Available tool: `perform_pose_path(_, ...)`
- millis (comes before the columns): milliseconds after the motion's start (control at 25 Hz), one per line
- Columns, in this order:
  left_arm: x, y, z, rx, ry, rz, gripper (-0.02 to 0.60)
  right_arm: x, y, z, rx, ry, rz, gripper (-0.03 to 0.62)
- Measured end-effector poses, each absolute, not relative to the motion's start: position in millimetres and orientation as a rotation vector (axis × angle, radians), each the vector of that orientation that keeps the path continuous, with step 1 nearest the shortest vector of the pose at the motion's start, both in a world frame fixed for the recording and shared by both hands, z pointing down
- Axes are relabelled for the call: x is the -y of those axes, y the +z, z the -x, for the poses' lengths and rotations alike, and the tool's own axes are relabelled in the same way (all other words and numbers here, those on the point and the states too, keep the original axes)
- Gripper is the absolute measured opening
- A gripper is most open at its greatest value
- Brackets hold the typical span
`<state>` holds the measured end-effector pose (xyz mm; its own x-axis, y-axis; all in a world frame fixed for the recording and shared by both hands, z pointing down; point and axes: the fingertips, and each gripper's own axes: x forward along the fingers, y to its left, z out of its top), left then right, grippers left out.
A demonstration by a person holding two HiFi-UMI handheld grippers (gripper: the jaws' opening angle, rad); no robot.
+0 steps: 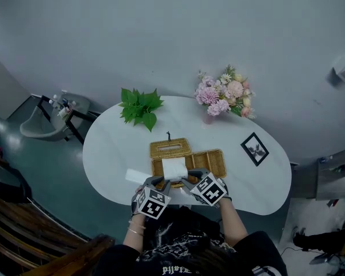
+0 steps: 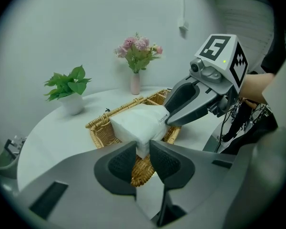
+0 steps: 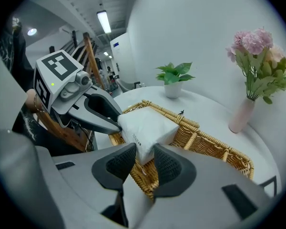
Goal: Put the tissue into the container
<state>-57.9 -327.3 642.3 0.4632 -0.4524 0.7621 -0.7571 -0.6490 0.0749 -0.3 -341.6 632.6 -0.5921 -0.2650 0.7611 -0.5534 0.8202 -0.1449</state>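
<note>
Wicker lid (image 1: 170,148) lies behind basket (image 1: 211,157), plant (image 1: 140,107) and flowers (image 1: 224,94) beyond

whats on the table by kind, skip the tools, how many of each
potted green plant: 1
vase of pink flowers: 1
wicker basket: 1
wicker lid: 1
tissue pack: 1
framed picture: 1
flat white item left of the basket, unclear what: 1
total: 7
</note>
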Motion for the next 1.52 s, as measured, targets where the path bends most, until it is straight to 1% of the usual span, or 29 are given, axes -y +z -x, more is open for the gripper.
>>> perform_pose_path(240,327,646,58,0.982,1.008,-2.259,0.106,343,638,-2,2.185,0.527,-0.567,0.143)
perform_pose_path(360,327,649,60,0.967,0.97,-2.206,0.11,340,639,2,2.18,0.562,-0.527,0.167)
perform_pose_path(480,328,647,59,0.969,0.955,-2.202,0.112,339,640,2,2.171,0.565,-0.516,0.172)
perform_pose_path(600,328,647,60,0.991,0.965,-2.216,0.123,340,641,1,2.166,0.549,-0.518,0.175)
perform_pose_path(680,328,648,61,0.999,0.97,-2.216,0.135,339,642,1,2.165,0.551,-0.51,0.193)
perform_pose_path(880,328,646,63,0.993,0.974,-2.193,0.155,339,642,3,2.168,0.558,-0.503,0.209)
perform_pose_path(1520,329,642,59,0.986,0.943,-2.215,0.164,339,635,3,2.236,0.559,-0.52,0.239)
